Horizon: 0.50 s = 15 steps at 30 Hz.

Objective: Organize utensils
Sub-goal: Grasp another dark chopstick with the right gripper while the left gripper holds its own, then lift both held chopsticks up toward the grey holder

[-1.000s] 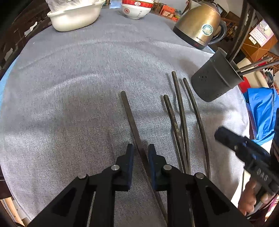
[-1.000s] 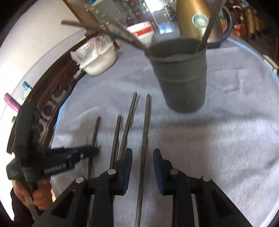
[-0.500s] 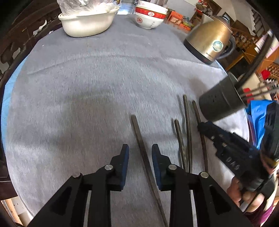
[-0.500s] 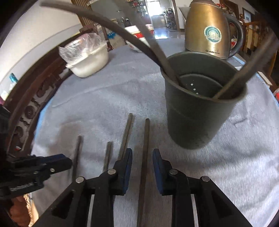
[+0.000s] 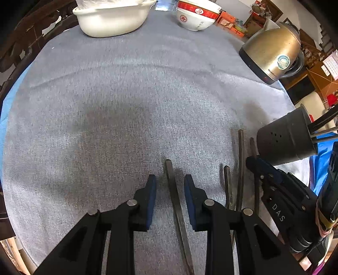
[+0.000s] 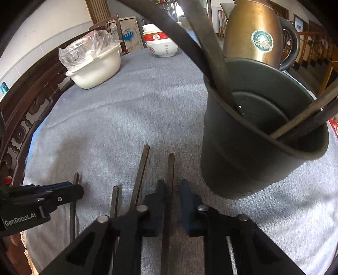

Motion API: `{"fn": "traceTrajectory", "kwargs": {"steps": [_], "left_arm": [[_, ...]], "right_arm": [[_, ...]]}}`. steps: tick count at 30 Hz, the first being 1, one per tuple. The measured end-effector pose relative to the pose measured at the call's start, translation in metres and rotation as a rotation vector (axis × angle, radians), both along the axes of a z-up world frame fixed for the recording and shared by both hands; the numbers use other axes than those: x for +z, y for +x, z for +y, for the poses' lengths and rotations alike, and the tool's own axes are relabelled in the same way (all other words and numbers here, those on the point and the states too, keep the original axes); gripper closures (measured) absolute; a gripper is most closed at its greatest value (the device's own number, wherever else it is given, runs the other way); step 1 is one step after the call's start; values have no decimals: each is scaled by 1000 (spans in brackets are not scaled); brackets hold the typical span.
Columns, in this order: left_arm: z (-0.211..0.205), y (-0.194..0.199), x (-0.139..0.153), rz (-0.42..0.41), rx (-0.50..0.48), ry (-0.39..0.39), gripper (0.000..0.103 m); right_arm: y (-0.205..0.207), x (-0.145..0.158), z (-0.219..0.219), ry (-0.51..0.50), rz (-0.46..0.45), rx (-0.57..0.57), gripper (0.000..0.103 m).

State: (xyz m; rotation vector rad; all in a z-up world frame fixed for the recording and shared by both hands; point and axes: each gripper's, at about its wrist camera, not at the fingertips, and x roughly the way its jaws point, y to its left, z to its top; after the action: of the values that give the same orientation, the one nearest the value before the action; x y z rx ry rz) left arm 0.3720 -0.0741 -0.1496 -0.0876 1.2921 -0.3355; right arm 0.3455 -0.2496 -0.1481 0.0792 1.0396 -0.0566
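Several dark chopsticks lie on the grey tablecloth (image 5: 126,105). My left gripper (image 5: 170,186) is open, its jaws on either side of the leftmost chopstick (image 5: 175,203). My right gripper (image 6: 171,190) is open around the rightmost chopstick (image 6: 170,169); it shows in the left wrist view (image 5: 262,169) too. Two more chopsticks (image 6: 139,173) lie between. A dark grey holder cup (image 6: 253,148) with several chopsticks in it stands upright just right of my right gripper. It also shows in the left wrist view (image 5: 283,139).
A brass electric kettle (image 5: 272,48) stands at the far right. A white tub (image 5: 112,17) with a plastic bag and stacked red-and-white bowls (image 5: 195,17) sit at the far edge. Carved dark wooden chair backs (image 6: 25,118) ring the round table.
Both grippers have moved forward along their chopsticks toward the far ends. The holder cup looms much closer in the right wrist view. Both stay open.
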Motion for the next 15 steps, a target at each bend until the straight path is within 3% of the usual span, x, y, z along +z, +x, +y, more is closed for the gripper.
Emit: {"fn": "traceTrajectory", "kwargs": {"steps": [3,15], "left_arm": [[3,0,0,-1,15,6,93],[1,-18,20,-63,-4,-11,94]], "right_arm": [[-2,2,-1,24,-18,-3,95],[-41,20,-21,140,-70,-2,97]]}}
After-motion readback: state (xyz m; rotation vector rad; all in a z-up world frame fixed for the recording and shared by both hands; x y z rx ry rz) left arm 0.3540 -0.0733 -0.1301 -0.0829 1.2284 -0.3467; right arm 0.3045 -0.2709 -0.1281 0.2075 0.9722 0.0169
